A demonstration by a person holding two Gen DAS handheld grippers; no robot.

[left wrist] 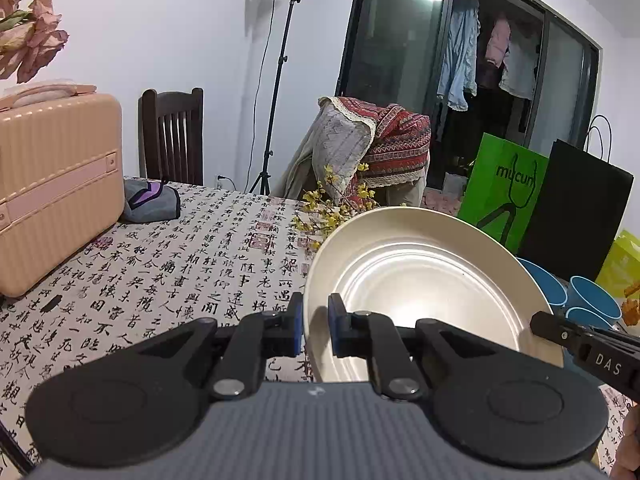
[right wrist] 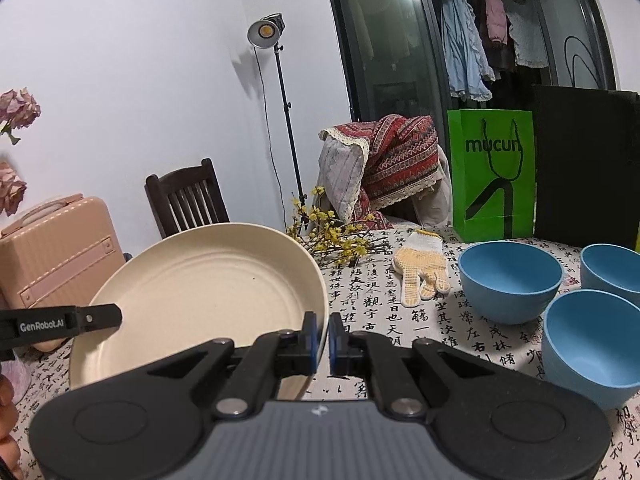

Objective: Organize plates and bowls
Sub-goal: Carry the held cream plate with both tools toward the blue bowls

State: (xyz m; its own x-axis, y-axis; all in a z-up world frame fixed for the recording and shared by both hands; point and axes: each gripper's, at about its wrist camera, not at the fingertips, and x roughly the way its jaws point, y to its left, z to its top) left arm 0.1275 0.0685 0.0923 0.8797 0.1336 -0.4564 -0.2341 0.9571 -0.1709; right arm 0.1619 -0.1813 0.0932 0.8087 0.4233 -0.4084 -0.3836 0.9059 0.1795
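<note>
You have the cream plate (right wrist: 208,280) lifted clear of the table (left wrist: 192,248) and tilted, pinched at opposite edges by both tongs. Your left gripper (left wrist: 315,326) has its blue-padded jaws nearly together on the plate's left rim, and your right gripper (right wrist: 323,340) is clamped tight on the right rim, its jaws as close as they go with only the thin edge between them. In the right wrist view the tip of the left tool reaches in at the plate's far left edge; in the left wrist view the right tool's tip shows at the plate's right edge. To the right of the plate three blue bowls (right wrist: 510,280) sit upright and close together on the calligraphy-print cloth. Between plate and bowls a knitted work glove (right wrist: 420,276) lies flat, and just beyond it a sprig of yellow flowers (right wrist: 336,236). Farther right stand a green paper bag (right wrist: 492,176) and a black one beside it. On the left end of the table rests a pink case (left wrist: 56,184), with a dark wooden chair (left wrist: 174,136) behind.
</note>
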